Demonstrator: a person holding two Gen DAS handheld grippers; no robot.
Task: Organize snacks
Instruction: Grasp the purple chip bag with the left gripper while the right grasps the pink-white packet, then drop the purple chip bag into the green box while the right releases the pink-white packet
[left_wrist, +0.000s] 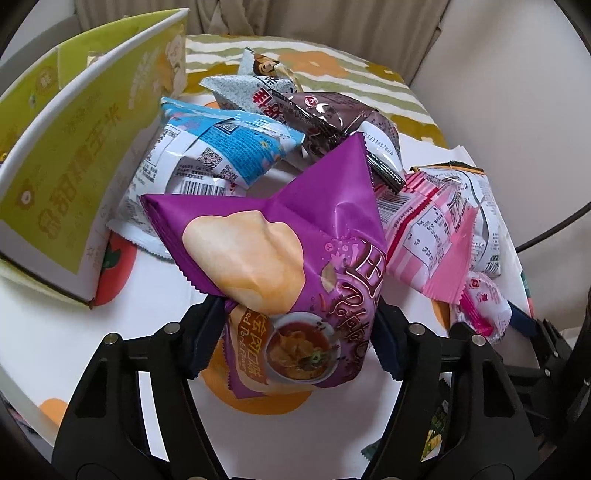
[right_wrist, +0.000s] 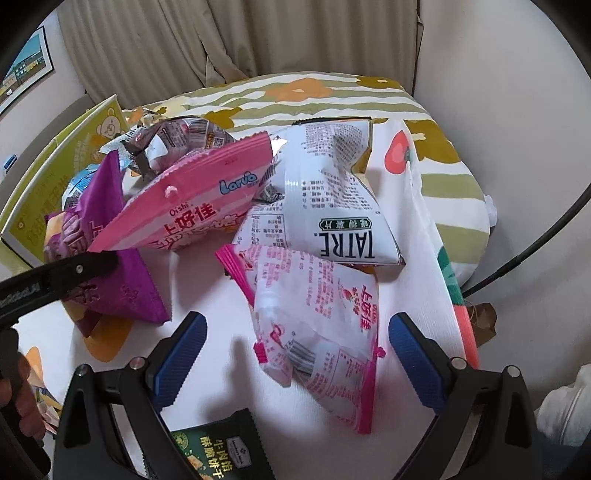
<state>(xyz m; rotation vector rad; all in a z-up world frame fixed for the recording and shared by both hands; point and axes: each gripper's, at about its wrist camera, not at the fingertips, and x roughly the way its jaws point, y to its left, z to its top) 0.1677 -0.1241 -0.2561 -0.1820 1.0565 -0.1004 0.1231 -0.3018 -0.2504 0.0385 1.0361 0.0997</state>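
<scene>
My left gripper (left_wrist: 295, 332) is shut on a purple potato chip bag (left_wrist: 280, 251), held just above the table; the bag also shows in the right wrist view (right_wrist: 110, 266), at the left. My right gripper (right_wrist: 295, 350) is open, its blue pads on either side of a small pink and white snack bag (right_wrist: 317, 317) lying on the table. Behind that bag lie a white bag (right_wrist: 325, 192) and a pink Oishi bag (right_wrist: 184, 199). A blue and white bag (left_wrist: 207, 155), a brown bag (left_wrist: 332, 118) and a grey bag (left_wrist: 251, 88) lie in a pile.
A green and white cardboard box (left_wrist: 74, 147) stands open at the left of the table. The tablecloth (right_wrist: 332, 96) has fruit and stripe prints. A dark green snack bag (right_wrist: 218, 450) lies under my right gripper. Curtains hang behind the table.
</scene>
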